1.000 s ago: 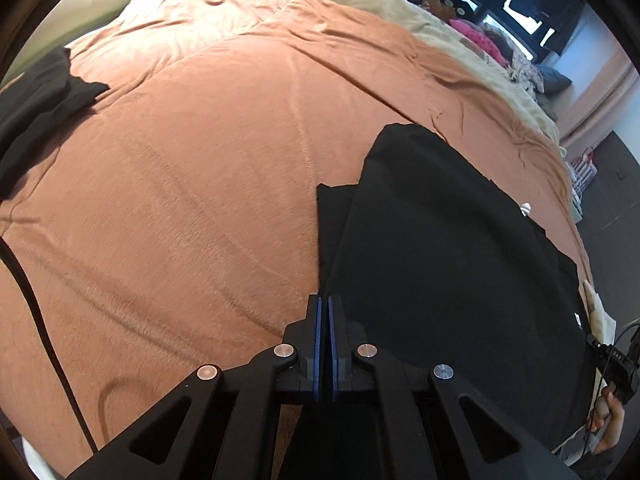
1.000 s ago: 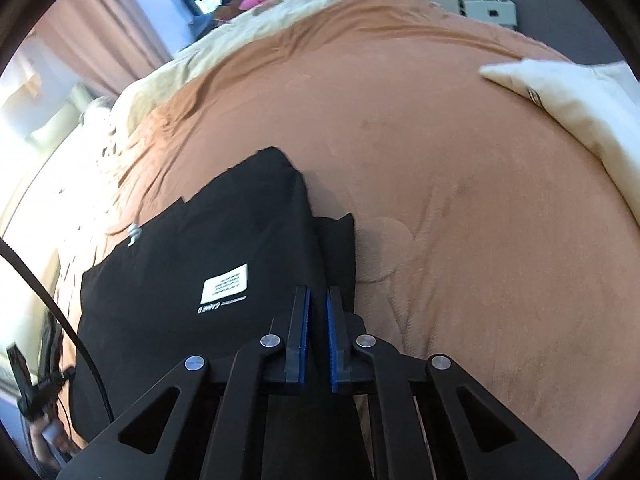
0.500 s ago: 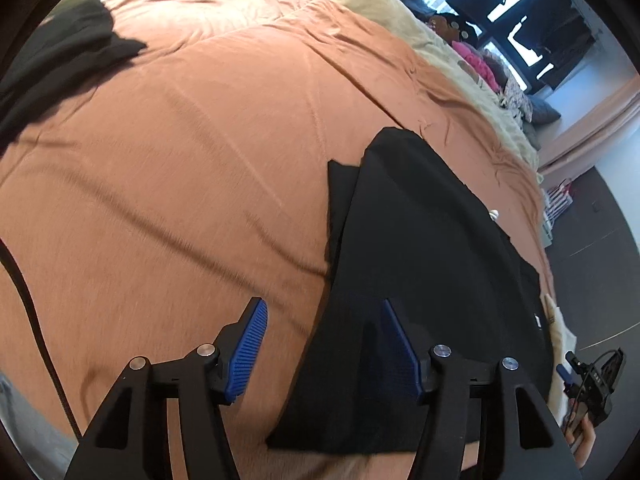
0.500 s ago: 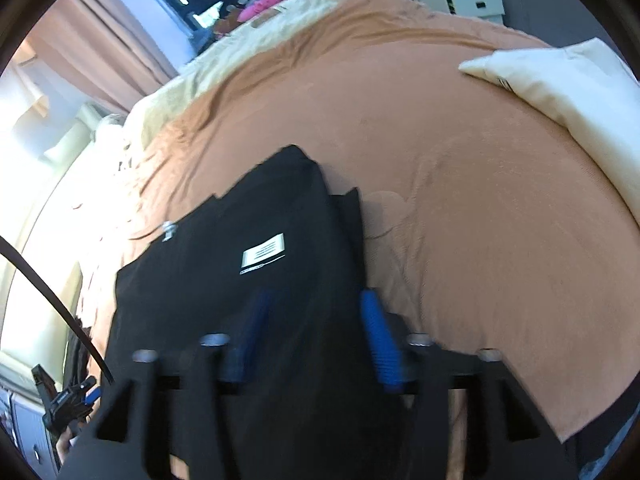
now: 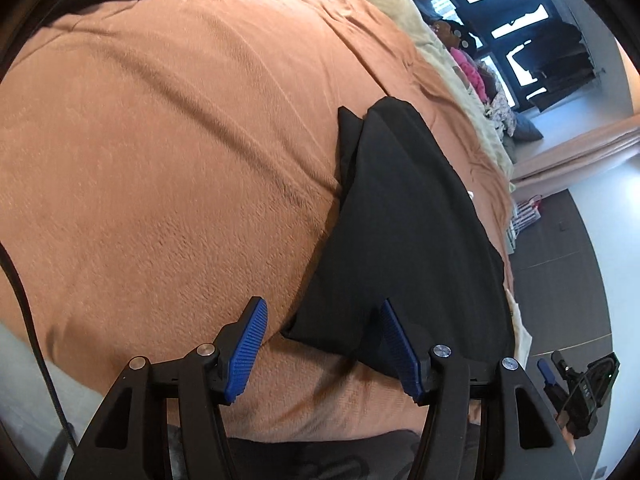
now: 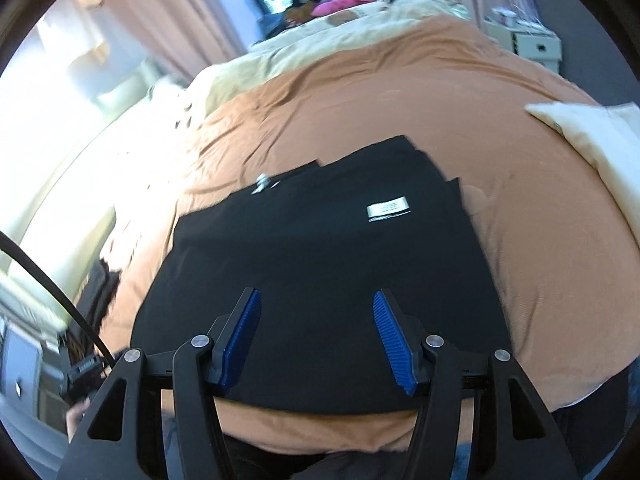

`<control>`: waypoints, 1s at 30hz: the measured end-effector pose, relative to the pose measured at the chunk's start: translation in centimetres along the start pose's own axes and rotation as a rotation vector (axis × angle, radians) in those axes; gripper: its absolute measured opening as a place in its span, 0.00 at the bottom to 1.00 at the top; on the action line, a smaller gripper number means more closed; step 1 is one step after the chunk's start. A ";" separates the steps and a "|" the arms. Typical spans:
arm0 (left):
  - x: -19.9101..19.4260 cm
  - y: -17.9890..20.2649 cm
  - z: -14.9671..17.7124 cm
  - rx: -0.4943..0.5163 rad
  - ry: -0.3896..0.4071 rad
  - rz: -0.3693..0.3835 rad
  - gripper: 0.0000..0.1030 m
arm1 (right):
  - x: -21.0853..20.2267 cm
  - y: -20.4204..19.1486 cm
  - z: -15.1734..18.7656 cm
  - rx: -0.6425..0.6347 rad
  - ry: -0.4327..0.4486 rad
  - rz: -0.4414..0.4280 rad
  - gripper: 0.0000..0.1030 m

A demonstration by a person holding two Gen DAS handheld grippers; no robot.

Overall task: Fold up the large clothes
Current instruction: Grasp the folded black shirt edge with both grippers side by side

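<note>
Now both tongs (image 5: 320, 344) (image 6: 316, 336) gape empty above the black garment (image 6: 320, 248).

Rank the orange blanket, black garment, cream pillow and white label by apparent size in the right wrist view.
1. orange blanket
2. black garment
3. cream pillow, cut off by the frame edge, so its full size is unsure
4. white label

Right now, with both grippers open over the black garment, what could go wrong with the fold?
The black garment lies near the edge of the orange blanket; a careless tug might slide it off. An under layer sticks out at its far corner, so the next fold may come out uneven.
</note>
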State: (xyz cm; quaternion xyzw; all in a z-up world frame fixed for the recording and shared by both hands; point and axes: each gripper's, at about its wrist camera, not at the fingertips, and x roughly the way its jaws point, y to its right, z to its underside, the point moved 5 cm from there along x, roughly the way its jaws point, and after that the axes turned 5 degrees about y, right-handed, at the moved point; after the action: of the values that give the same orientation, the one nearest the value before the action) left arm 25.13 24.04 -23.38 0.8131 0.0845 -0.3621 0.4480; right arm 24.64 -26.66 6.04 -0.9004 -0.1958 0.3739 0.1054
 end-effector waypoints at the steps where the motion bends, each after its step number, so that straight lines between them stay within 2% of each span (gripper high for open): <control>1: 0.2 0.0 0.0 -0.017 -0.004 0.014 0.59 | 0.3 -0.6 0.3 -0.013 -0.013 -0.002 0.55; 3: 0.9 0.2 0.1 -0.048 -0.010 0.051 0.56 | 1.3 -2.0 1.3 -0.039 -0.049 -0.016 0.55; 4: 1.2 0.3 0.1 -0.057 -0.015 0.056 0.50 | 1.7 -2.5 1.6 -0.048 -0.064 -0.020 0.55; 6: 1.5 0.4 0.2 -0.060 -0.009 0.051 0.48 | 2.9 -3.8 2.5 -0.079 -0.097 -0.028 0.55; 9: 1.4 0.3 0.3 -0.057 0.000 0.042 0.37 | 4.5 -5.2 3.6 -0.114 -0.149 -0.034 0.55; 11: 1.3 0.3 0.4 -0.054 0.007 0.040 0.28 | 6.2 -5.6 4.2 -0.129 -0.194 -0.025 0.51; 14: 1.1 0.4 0.5 -0.045 0.018 0.032 0.25 | 9.2 -6.0 5.6 -0.152 -0.258 -0.017 0.50; 17: 1.0 0.4 0.6 -0.052 0.022 0.031 0.25 | 12.5 -6.8 6.8 -0.172 -0.327 0.000 0.40; 19: 0.9 0.3 0.7 -0.056 0.023 0.031 0.25 | 14.6 -6.7 7.0 -0.175 -0.356 0.027 0.38; 24: 0.8 0.2 0.9 -0.066 0.032 0.027 0.25 | 19.0 -6.6 5.4 -0.205 -0.358 0.069 0.35; 30: 0.7 0.1 1.0 -0.097 0.043 0.014 0.25 | 25.4 -5.8 2.5 -0.215 -0.347 0.123 0.34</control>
State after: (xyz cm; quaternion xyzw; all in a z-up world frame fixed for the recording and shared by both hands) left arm 25.15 23.06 -24.13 0.7986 0.1059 -0.3370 0.4872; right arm 37.60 -10.41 -9.80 -0.8388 -0.1946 0.5061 -0.0497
